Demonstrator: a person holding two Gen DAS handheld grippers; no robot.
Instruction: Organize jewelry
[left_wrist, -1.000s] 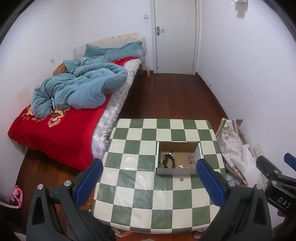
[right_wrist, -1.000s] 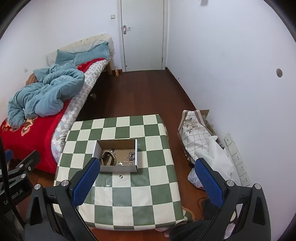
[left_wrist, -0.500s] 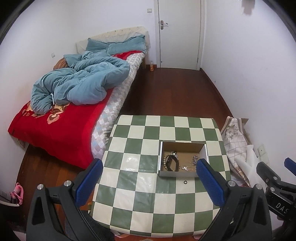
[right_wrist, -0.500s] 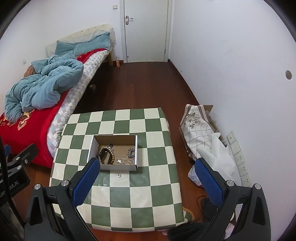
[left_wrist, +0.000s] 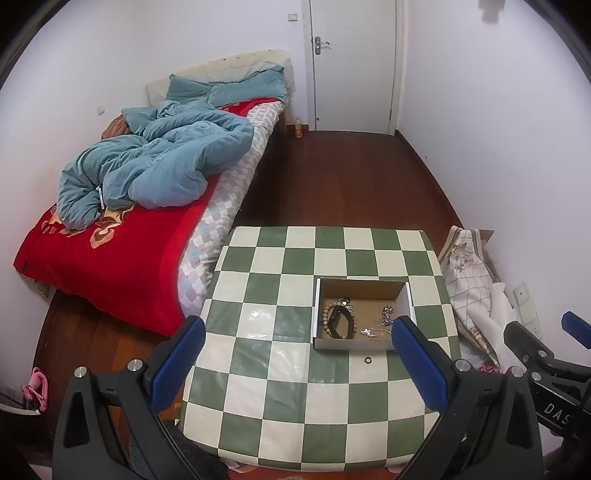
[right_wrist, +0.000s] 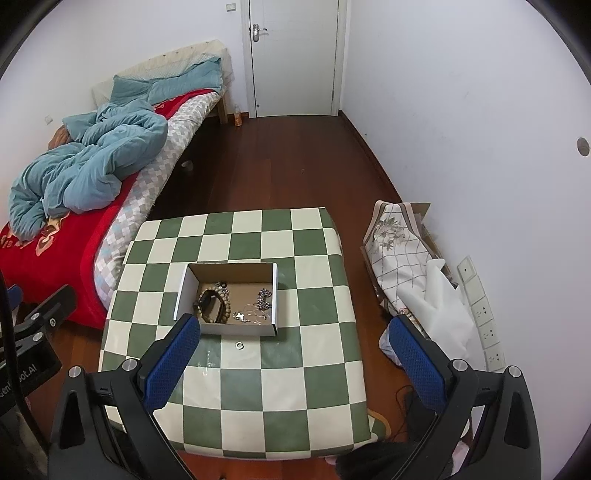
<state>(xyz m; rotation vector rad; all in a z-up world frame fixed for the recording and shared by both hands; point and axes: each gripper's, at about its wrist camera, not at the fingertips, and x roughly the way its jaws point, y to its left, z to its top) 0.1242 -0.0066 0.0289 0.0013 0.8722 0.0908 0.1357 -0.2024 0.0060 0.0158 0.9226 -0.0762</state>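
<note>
An open cardboard box (left_wrist: 364, 291) (right_wrist: 231, 271) stands on the green-and-white checkered table (left_wrist: 295, 402) (right_wrist: 258, 398). In it lie a beaded bracelet (left_wrist: 338, 321) (right_wrist: 212, 304) and small silver pieces (left_wrist: 386, 315) (right_wrist: 264, 295). A small ring (left_wrist: 368, 360) (right_wrist: 239, 345) lies on the table just in front of the box. My left gripper (left_wrist: 297, 358) and my right gripper (right_wrist: 295, 354) are both open and empty, held high above the table's near side.
A bed with a red blanket and a blue duvet (left_wrist: 147, 173) stands left of the table. A patterned cloth bundle (right_wrist: 399, 254) leans on the right wall. A white door (right_wrist: 293, 55) is at the far end, across a wooden floor.
Both grippers have risen and tilted a little, so the table and box sit lower and slightly farther in both views. Both stay open and empty.
</note>
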